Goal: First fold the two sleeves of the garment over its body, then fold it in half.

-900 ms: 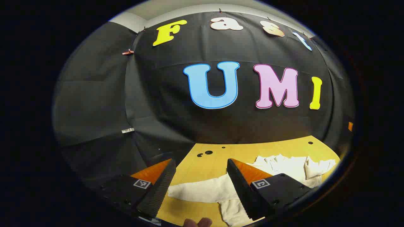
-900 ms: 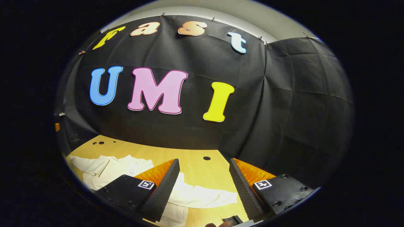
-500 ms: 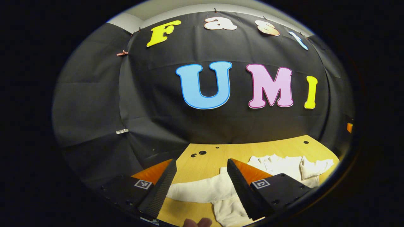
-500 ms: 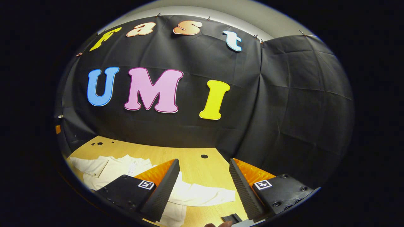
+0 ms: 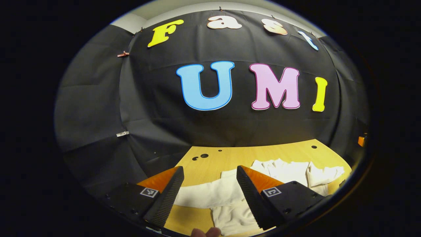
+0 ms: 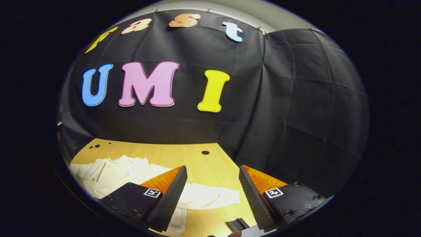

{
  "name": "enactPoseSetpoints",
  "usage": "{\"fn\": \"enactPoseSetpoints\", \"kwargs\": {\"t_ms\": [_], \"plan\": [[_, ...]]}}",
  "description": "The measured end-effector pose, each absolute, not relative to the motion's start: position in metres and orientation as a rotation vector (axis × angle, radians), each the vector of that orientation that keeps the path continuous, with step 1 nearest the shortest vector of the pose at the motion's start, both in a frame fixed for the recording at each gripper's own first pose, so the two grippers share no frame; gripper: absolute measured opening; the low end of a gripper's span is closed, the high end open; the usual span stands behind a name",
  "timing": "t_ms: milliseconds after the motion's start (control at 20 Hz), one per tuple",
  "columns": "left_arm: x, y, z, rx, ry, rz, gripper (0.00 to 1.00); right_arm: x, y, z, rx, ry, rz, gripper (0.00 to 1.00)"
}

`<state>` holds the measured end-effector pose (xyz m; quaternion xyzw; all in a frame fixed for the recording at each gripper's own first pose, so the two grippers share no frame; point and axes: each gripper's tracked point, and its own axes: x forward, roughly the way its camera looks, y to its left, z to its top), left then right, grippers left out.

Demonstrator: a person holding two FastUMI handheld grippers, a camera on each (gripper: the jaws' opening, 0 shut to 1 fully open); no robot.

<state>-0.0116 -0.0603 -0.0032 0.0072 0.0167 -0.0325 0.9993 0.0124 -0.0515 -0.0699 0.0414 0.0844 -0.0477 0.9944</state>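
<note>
More of garment (image 5: 289,172) and table (image 6: 184,156) now visible.

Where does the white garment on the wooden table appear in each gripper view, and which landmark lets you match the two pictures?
Left gripper view: the white garment lies at lower right, one sleeve reaching left between the open jaws.
Right gripper view: the garment lies at lower left, one sleeve reaching right between the open jaws.
Shared landmark: the garment's collar, on its far edge.

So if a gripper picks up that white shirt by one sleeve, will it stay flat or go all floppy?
Probably floppy: the shirt lies limp and wrinkled on the table. Its sleeve would likely droop and drag the body along. It looks thin, so probably light.
</note>
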Motion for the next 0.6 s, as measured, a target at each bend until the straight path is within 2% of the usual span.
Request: {"fn": "enactPoseSetpoints", "kwargs": {"t_ms": [600], "plan": [[-0.029,-0.122,-0.022,0.031,0.116,-0.091,0.98,0.068,-0.111,-0.247,0.084,0.547,-0.16,0.97]]}}
